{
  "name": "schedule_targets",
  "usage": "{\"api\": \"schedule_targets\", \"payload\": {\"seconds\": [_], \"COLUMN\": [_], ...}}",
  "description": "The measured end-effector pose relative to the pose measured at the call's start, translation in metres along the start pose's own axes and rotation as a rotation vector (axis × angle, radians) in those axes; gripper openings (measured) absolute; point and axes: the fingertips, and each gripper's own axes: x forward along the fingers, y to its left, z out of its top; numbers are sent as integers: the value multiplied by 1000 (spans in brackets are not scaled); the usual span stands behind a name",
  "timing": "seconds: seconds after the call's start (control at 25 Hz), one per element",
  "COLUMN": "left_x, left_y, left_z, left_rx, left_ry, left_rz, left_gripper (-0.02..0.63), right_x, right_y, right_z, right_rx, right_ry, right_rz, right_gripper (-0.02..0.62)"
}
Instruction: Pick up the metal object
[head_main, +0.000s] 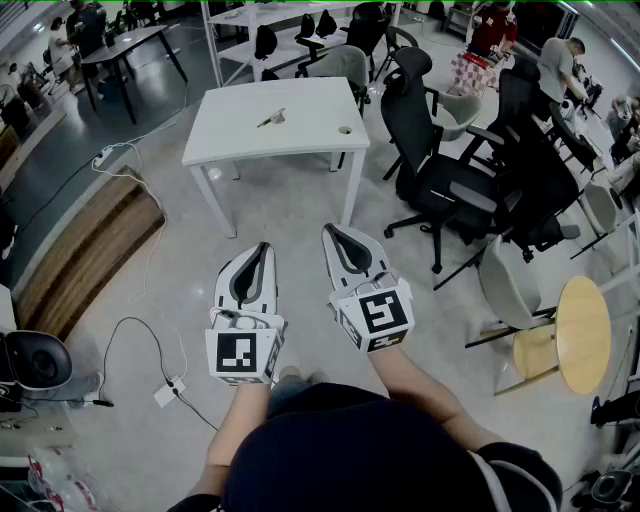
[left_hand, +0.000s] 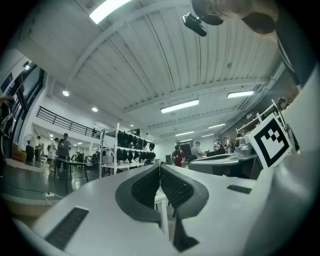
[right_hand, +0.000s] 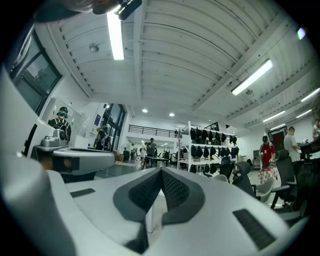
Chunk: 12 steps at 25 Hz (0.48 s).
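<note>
The metal object (head_main: 271, 119) is lying near the middle of the white tabletop (head_main: 300, 135), a little toward its left edge, and only the head view is showing it. It is sitting slantwise, with its long axis running from the near left toward the far right corner. It is too small to tell which end is which. A small round hole (head_main: 345, 129) is showing near the tabletop's right edge.

Well apart from the tabletop, the person is holding both claws side by side above the floor (head_main: 290, 215), aimed toward the tabletop. The left claw (head_main: 264, 246) is pressed together with nothing between its pads, and the right claw (head_main: 331, 230) is likewise pressed together and empty. The two gripper views are confirming this, each showing dark ribbed pads meeting at the tips. They are looking level, though, and are catching only a white table leg (left_hand: 163, 220) below the pads, never the top surface. Instead they are giving the ribbed white ceiling with strip lights (right_hand: 114, 35), a shelf rack (right_hand: 207, 150) hung with dark bags, and people standing far off.

The head view is showing the glossy grey floor, black office chairs (head_main: 440, 170) crowding to the right of the tabletop, and a round wooden table (head_main: 584, 333) at the far right. A power strip (head_main: 106, 155) with cables is lying on the floor at left.
</note>
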Motion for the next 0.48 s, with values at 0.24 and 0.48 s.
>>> {"api": "schedule_targets", "payload": {"seconds": [0.24,0.48], "left_x": [9,33], "left_y": [1,20], "left_z": [-4,-23], "left_rx": [-11,-14], "left_ry": [6,20], "left_rz": [-1,-12], "left_gripper": [28,29], "right_x": [8,33], "right_y": [-5,-12], "right_z": [-3,-20], "right_rx": [31,31], "right_ry": [-10,12], "right_rz": [18,11], "right_gripper": [26,26]}}
